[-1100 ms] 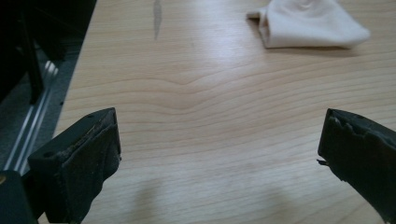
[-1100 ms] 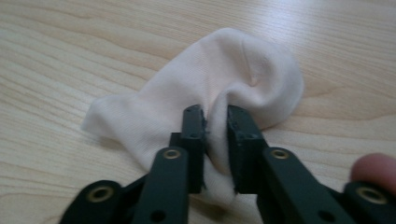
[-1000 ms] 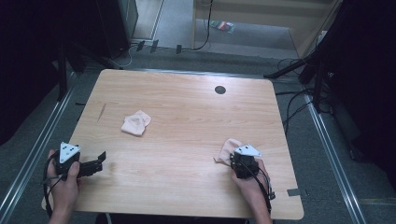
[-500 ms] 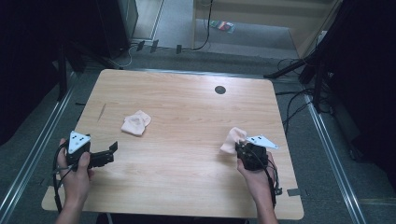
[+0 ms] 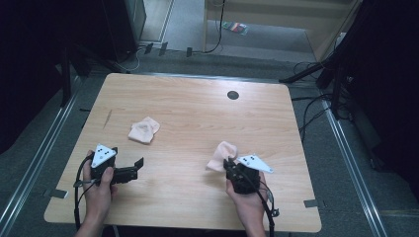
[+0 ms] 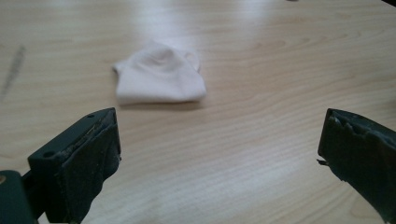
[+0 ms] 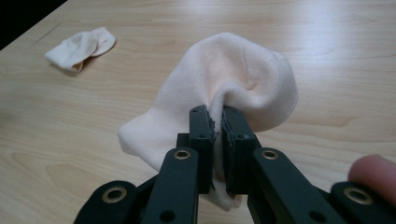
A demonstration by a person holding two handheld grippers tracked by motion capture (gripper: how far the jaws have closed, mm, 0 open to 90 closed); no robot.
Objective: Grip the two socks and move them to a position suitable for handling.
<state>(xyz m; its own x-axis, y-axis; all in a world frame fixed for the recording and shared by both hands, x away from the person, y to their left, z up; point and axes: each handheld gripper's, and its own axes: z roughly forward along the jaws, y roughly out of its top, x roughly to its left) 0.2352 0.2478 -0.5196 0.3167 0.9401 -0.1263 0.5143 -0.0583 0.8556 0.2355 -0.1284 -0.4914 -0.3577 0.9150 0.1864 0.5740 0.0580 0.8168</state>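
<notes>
We logged: right hand-held gripper (image 5: 228, 164) pinching a pale sock (image 5: 221, 155), lower right; left hand-held gripper (image 5: 140, 165) spread wide, lower left; second sock (image 5: 144, 131) on tabletop (image 5: 197, 113).

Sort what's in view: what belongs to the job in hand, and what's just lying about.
In play:
- held sock, pinched in the right claw
- second sock, flat on the table, ahead of the open left claw

Lying about:
- dark round hole in the tabletop
- cables on the floor
</notes>
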